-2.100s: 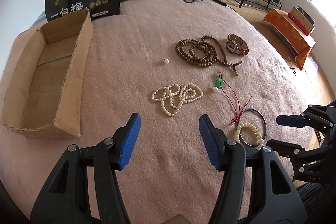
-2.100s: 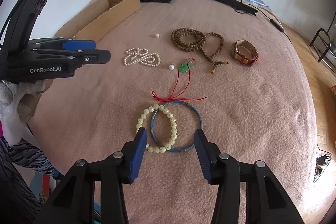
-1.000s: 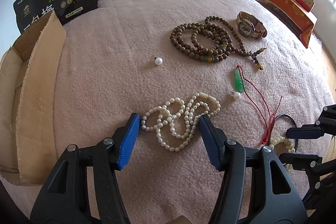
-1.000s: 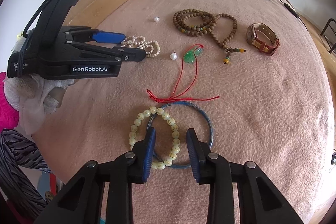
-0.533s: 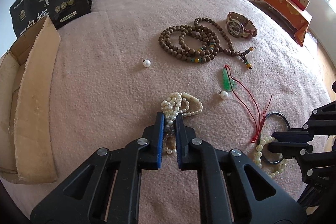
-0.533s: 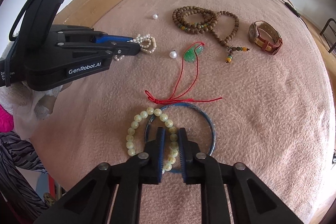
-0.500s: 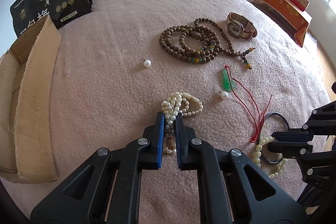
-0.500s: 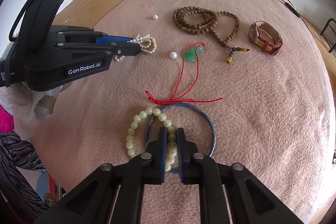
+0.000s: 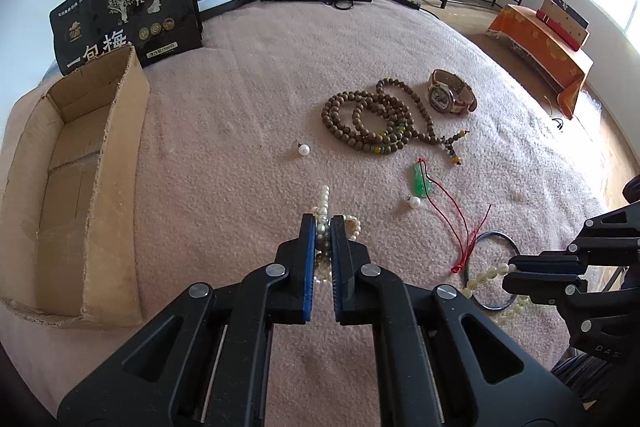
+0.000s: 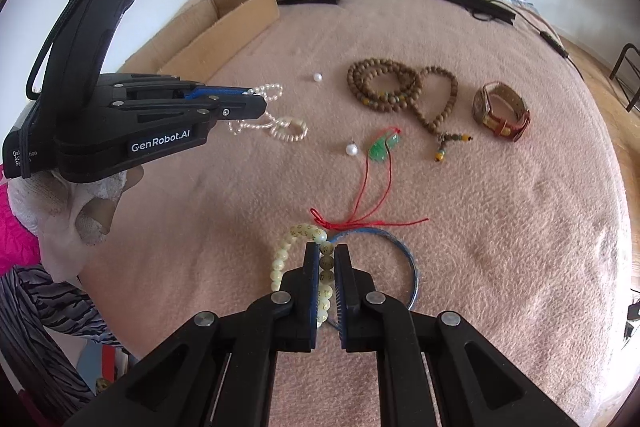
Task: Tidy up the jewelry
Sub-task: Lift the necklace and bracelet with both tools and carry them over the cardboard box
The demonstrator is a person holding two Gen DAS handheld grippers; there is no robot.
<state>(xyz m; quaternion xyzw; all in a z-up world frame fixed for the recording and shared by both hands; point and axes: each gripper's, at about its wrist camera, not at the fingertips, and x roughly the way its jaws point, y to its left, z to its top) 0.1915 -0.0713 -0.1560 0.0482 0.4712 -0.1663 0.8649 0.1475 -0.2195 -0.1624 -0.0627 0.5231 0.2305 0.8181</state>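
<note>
Both grippers clamped on beads, blanket still full of jewelry.

Left wrist view: my left gripper [image 9: 323, 231] is pinched tight on the pearl necklace [image 9: 323, 201], strands trailing onto the pink blanket [image 9: 224, 147], the cardboard box [image 9: 80, 163] off to the left.
Right wrist view: my right gripper [image 10: 327, 259] is clamped on the pale bead bracelet [image 10: 280, 259], which overlaps the blue bangle [image 10: 412, 271]; the jade pendant [image 10: 382, 147], brown beads [image 10: 400, 87] and watch [image 10: 502, 107] lie farther out.

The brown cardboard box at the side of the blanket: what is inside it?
The brown cardboard box shows only bare cardboard floor and walls in the left wrist view; no jewelry lies in the visible part. Its near wall hides the nearest strip of floor, so that part cannot be checked.
</note>
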